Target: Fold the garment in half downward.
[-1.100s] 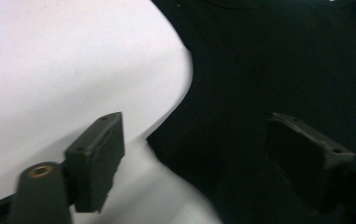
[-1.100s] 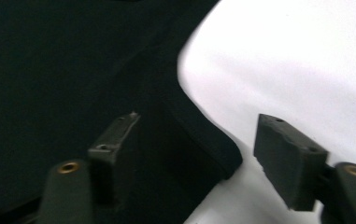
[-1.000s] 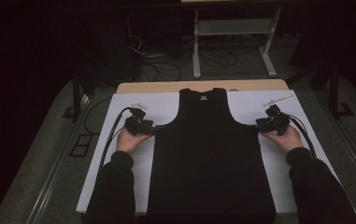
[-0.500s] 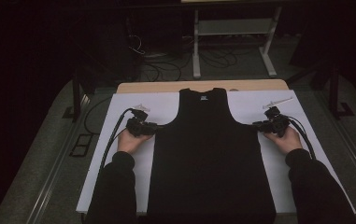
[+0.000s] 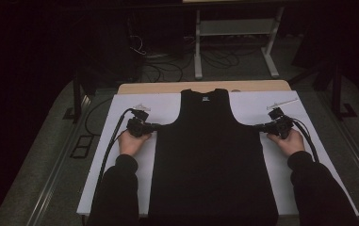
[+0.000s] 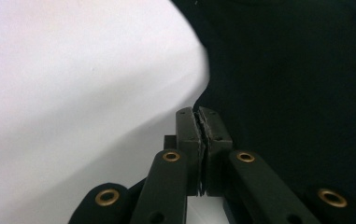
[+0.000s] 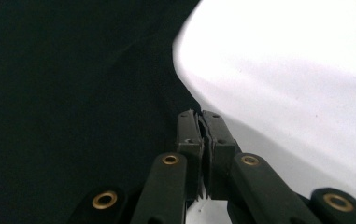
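Observation:
A black tank top (image 5: 210, 155) lies flat, neck away from me, on a white sheet (image 5: 120, 160). My left gripper (image 5: 159, 126) points right at the shirt's left side edge just under the armhole. Its jaws have just been closing and now pinch the black cloth (image 6: 283, 93) at its edge; the left gripper (image 6: 198, 112) stands shut there. My right gripper (image 5: 258, 127) mirrors it at the right side edge. Its jaws have also just been closing, and the right gripper (image 7: 200, 113) is shut on the edge of the cloth (image 7: 73, 93).
The sheet covers a wooden table (image 5: 167, 87) whose far edge shows. Behind it stand a white metal stand (image 5: 233, 28) and loose cables (image 5: 167, 66) on the dark floor. Bare sheet (image 5: 285, 103) lies on both sides of the shirt.
Both pairs of jaws have closed at the shirt's side edges. The hands have stayed where they were, and the shirt lies as before.

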A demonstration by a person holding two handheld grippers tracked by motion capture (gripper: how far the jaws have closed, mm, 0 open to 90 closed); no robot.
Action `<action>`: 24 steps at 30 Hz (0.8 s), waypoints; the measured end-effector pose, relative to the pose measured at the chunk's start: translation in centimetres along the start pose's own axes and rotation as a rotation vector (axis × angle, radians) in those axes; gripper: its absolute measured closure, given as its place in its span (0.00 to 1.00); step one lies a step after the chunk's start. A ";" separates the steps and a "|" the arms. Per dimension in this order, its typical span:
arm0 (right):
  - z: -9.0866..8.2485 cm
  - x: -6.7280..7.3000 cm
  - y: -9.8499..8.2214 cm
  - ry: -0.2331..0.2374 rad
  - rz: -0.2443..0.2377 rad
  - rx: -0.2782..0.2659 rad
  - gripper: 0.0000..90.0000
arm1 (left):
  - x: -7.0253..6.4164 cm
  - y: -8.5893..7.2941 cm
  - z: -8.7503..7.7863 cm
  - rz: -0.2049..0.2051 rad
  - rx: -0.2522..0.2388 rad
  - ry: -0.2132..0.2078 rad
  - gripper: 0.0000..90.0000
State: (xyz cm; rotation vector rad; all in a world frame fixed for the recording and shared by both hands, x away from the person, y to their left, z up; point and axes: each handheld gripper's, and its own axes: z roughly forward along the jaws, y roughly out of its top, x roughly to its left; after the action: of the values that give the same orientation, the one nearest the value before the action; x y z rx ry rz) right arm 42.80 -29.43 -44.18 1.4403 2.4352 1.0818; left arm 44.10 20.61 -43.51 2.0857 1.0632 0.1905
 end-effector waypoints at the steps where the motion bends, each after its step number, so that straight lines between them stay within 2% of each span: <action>1: -0.1 -0.1 -0.1 0.016 0.015 -0.008 0.95 | 0.0 0.0 -0.2 -0.006 -0.002 -0.003 0.97; 7: -0.5 -0.1 -0.2 0.041 0.053 -0.036 0.95 | 0.1 -0.4 -1.1 -0.055 -0.049 -0.014 0.97; 10: -0.8 0.1 -0.4 0.053 0.054 -0.049 0.95 | 0.1 -1.0 -1.4 -0.067 -0.090 -0.037 0.97; 13: -1.3 0.4 -0.3 0.066 0.052 -0.065 0.95 | 0.0 -1.1 -1.6 -0.068 -0.106 -0.036 0.97; 15: -1.7 0.6 -0.4 0.078 0.064 -0.088 0.95 | -0.1 -1.0 -1.9 -0.074 -0.117 -0.050 0.97; 20: -2.2 0.8 -0.5 0.075 0.061 -0.091 0.95 | -0.3 -1.0 -2.7 -0.063 -0.126 -0.049 0.97; 24: -2.5 1.0 -0.6 0.079 0.065 -0.099 0.95 | -0.4 -1.3 -3.0 -0.087 -0.151 -0.065 0.97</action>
State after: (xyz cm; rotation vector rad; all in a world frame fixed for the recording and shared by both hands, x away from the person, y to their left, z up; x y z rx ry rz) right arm 40.79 -30.10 -42.46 1.4825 2.3641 1.2771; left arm 41.69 22.47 -42.20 1.8943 1.0650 0.1539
